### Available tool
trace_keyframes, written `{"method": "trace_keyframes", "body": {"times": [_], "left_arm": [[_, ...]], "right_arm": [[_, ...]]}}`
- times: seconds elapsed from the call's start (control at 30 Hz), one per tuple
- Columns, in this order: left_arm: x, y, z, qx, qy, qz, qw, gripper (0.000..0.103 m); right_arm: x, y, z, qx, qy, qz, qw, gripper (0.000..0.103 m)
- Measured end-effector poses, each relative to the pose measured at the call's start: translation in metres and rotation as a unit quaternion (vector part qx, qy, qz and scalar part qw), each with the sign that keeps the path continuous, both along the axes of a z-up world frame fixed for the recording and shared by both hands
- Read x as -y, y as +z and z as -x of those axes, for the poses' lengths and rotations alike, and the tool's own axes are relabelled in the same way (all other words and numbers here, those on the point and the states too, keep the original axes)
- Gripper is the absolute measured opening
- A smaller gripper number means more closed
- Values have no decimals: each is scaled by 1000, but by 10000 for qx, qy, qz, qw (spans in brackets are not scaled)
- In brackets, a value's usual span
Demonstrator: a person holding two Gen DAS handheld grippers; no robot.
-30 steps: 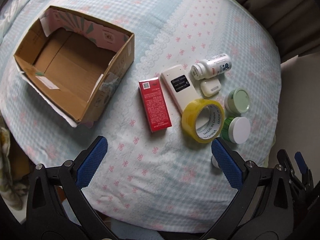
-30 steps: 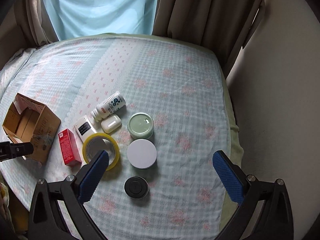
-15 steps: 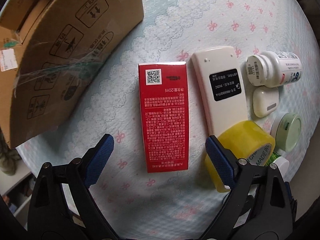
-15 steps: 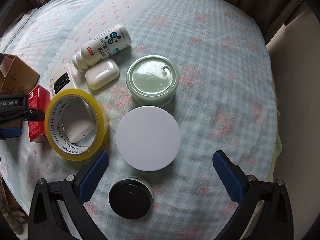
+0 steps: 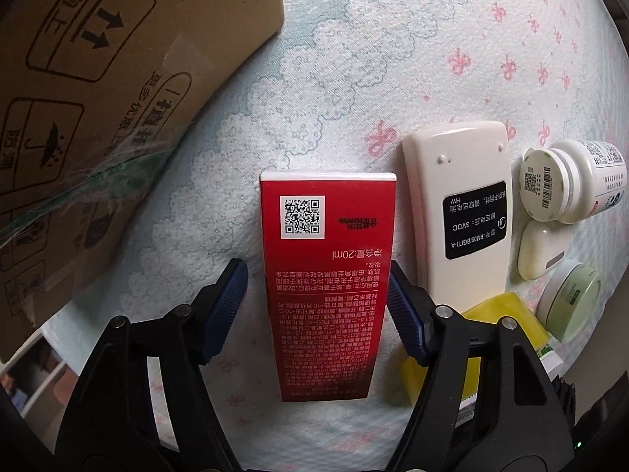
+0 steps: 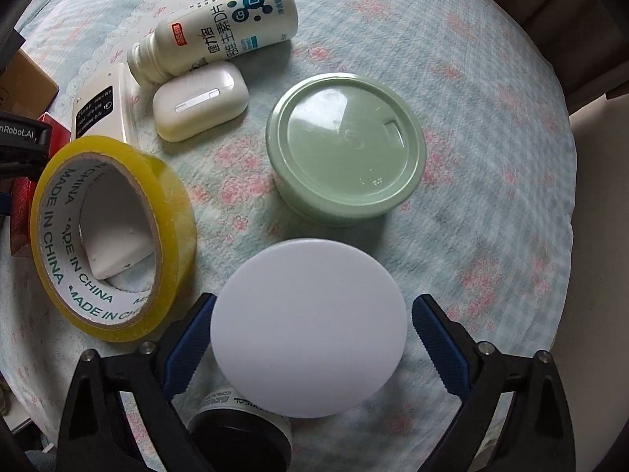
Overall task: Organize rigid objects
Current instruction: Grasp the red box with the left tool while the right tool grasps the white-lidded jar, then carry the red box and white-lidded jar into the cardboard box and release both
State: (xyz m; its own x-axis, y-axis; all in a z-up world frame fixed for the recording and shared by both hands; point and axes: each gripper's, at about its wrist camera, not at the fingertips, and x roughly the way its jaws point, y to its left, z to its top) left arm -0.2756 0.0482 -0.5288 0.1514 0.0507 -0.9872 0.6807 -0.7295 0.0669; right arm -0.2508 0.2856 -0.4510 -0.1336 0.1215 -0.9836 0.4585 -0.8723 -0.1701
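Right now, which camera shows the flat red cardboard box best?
The left wrist view: the flat red cardboard box fills the centre, printed face up, between the open fingers of the left hand-held gripper. The right wrist view shows only a red sliver at its left edge.

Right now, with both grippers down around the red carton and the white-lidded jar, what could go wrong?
1. The left gripper straddles the red rectangular carton; its right finger sits close to the cream remote control and the yellow tape roll, so closing might nudge them.
2. The right gripper brackets the round white-lidded jar; the black-lidded jar underneath could get bumped.
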Motion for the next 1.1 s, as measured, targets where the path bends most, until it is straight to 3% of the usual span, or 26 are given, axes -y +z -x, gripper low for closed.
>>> {"method": "trace_keyframes", "body": {"times": [0.07,0.13,0.47,0.63,0.9,1.1], "left_arm": [[-1,3,-2,-22,-140,30,9999,53],[-1,8,-5,-169,-188,-45,9997,38],[-2,28,-7,-455,-527,-231,9973,37],[-17,56,-2,-736,-1047,-321,9913,37],[-31,126,-2,-1244,-1563,-596,9780,37],[-14,173,-17,-1596,-2034,-711,9634,37]], "right_arm": [[0,-4,4,210,-27,168,9996,68],[-1,-4,6,223,-116,198,9995,67],[-4,0,-2,78,-358,156,9992,67],[-17,17,-9,-26,-753,279,9968,67],[-24,78,-17,-406,-1143,467,9915,67],[3,150,-15,-875,-1141,693,9872,67]]}}
